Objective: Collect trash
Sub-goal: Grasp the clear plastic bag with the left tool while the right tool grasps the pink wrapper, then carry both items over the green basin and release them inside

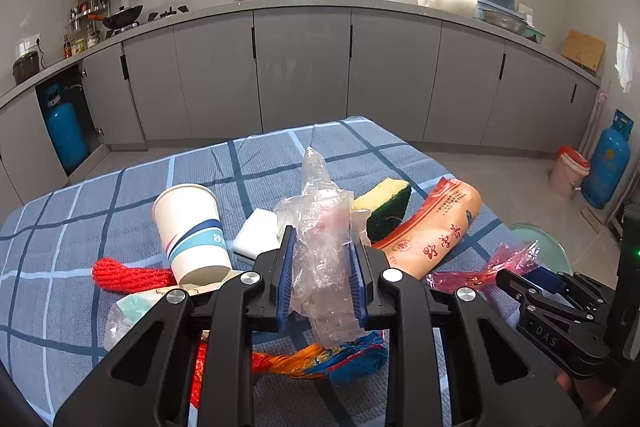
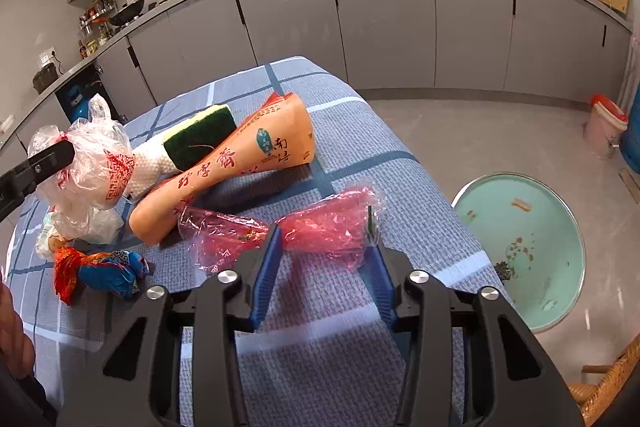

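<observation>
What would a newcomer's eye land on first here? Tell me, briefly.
First, the left claw at the middle of the checked tablecloth, clamped on a crumpled clear plastic bag that stands up between its blue pads. Next, the right claw near the table's right edge, its pads against a pink plastic wrapper. Behind them lies a long orange printed bag with a green and yellow sponge beside it.

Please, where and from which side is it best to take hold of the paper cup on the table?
The paper cup stands upside down, wide mouth up and tilted, beside the red mesh. Probably come from above and close the jaws across its upper wall near the open rim: that side is free, while wrappers crowd its base.
</observation>
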`<state>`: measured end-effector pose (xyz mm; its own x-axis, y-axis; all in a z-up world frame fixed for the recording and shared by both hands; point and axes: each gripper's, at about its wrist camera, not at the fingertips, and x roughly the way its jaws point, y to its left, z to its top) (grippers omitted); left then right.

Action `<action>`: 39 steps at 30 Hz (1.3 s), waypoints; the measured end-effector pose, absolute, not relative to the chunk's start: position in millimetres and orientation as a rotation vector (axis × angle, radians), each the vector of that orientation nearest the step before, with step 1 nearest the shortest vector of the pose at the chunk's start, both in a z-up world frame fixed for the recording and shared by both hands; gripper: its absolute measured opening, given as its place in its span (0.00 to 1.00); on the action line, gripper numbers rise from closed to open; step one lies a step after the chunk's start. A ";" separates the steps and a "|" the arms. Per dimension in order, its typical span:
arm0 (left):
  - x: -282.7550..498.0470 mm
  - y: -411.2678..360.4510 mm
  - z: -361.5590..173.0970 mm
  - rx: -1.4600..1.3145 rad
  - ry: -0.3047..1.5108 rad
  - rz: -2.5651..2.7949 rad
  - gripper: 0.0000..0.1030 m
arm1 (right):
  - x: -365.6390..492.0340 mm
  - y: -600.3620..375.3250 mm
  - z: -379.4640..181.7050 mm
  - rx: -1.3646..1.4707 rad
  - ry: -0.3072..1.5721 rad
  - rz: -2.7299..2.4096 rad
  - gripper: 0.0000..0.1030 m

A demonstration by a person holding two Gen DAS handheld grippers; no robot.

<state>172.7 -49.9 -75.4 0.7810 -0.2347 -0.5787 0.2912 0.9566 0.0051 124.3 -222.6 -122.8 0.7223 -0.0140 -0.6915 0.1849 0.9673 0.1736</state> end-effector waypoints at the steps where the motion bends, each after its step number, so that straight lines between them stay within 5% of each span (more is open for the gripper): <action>1: 172.1 -51.2 -74.4 0.100 0.607 -0.287 0.25 | 125.0 -222.1 -123.0 0.234 0.759 -0.109 0.33; 11: 168.0 -52.6 -69.6 0.107 0.595 -0.310 0.25 | 122.9 -217.8 -115.1 0.202 0.727 -0.075 0.16; 39: 157.0 -136.2 -36.0 0.173 0.502 -0.481 0.25 | 86.9 -289.9 -73.5 0.188 0.606 -0.214 0.13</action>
<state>157.0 -136.2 -36.0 0.7682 -0.3997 -0.5002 0.4828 0.8747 0.0425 86.9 -289.9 -73.5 0.8012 -0.1437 -0.5809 0.2536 0.9608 0.1120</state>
